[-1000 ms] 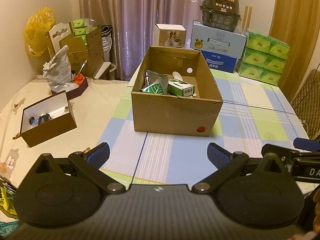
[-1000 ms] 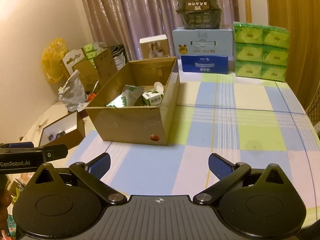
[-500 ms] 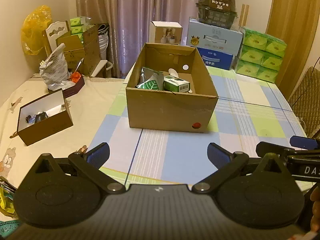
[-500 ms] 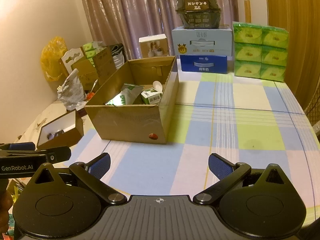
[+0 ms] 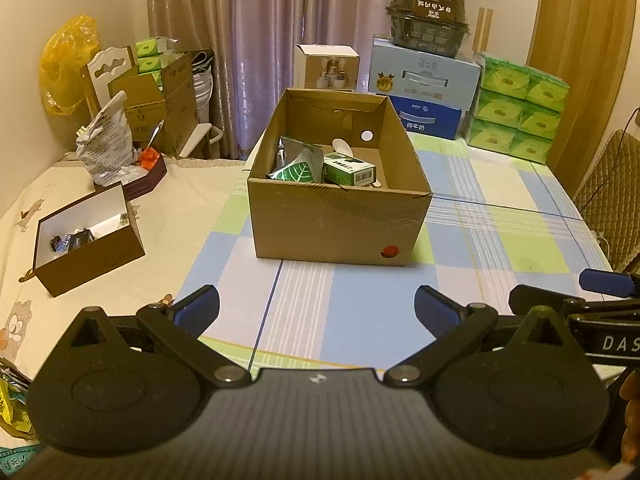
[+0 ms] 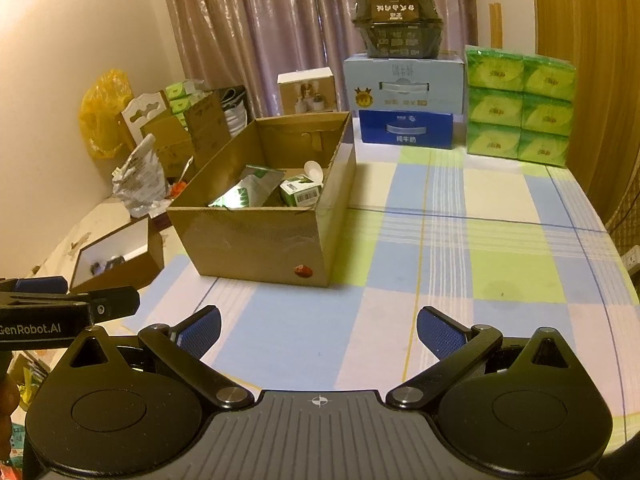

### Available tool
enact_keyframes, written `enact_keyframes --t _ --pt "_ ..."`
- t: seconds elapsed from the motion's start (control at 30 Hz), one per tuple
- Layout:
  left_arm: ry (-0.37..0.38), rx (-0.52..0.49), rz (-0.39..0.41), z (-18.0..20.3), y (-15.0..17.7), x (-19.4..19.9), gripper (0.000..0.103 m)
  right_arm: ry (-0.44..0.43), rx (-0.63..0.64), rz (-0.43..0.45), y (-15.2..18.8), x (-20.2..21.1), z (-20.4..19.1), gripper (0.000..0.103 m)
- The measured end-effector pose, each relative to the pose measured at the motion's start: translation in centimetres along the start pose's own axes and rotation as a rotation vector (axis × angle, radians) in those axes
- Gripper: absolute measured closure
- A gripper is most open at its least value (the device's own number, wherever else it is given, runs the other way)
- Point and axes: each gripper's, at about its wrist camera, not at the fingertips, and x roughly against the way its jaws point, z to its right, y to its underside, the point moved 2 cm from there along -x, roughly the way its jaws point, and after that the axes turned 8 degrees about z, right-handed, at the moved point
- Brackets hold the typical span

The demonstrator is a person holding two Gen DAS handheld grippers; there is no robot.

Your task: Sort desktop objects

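A: Far left first?
B: Small brown box (image 5: 86, 240) on the cream cloth, open, white inside, a few dark items in its bottom. Behind it a crumpled silver bag (image 5: 107, 142) against a dark tray.

A: Left gripper (image 5: 316, 308)?
B: Low over the near edge of the counter (image 5: 500, 216), fingers spread wide, nothing between them. Blue pads face each other across bare checked cloth.

A: Centre?
B: Cardboard box (image 5: 336, 220), open top, on the checked cloth, a red sticker low on its front wall. Inside: a silver pouch with a green leaf print (image 5: 300, 162) tilted against the left side, a green-and-white carton (image 5: 349, 169) just beside it, a white spoon-like piece (image 5: 342, 145) behind the carton. Box sits well ahead of both grippers, apart from them.

A: Right gripper (image 6: 318, 332)?
B: Also low at the near edge, fingers wide apart, empty. Seen from the left wrist view, it pokes in at the right edge; a bit of a hand (image 5: 630, 416) shows beneath it.

A: Far right, back?
B: Pale blue carton (image 6: 404, 86) stacked on a dark blue one, a dark plastic container (image 6: 398, 24) on top. Green tissue packs (image 6: 520, 104) stacked beside them, against the wall.
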Motion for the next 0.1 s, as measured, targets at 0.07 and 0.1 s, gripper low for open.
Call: enact_keyframes --t 0.07,0.1 --pt "0.004 0.006 0.002 -0.04 0.03 0.03 0.001 -0.001 0.001 -0.001 0.06 -0.02 -0.06 0.002" --pt "0.004 0.013 0.004 -0.11 0.07 0.03 0.001 -0.001 0.001 -0.001 0.06 -0.02 -0.06 0.002"
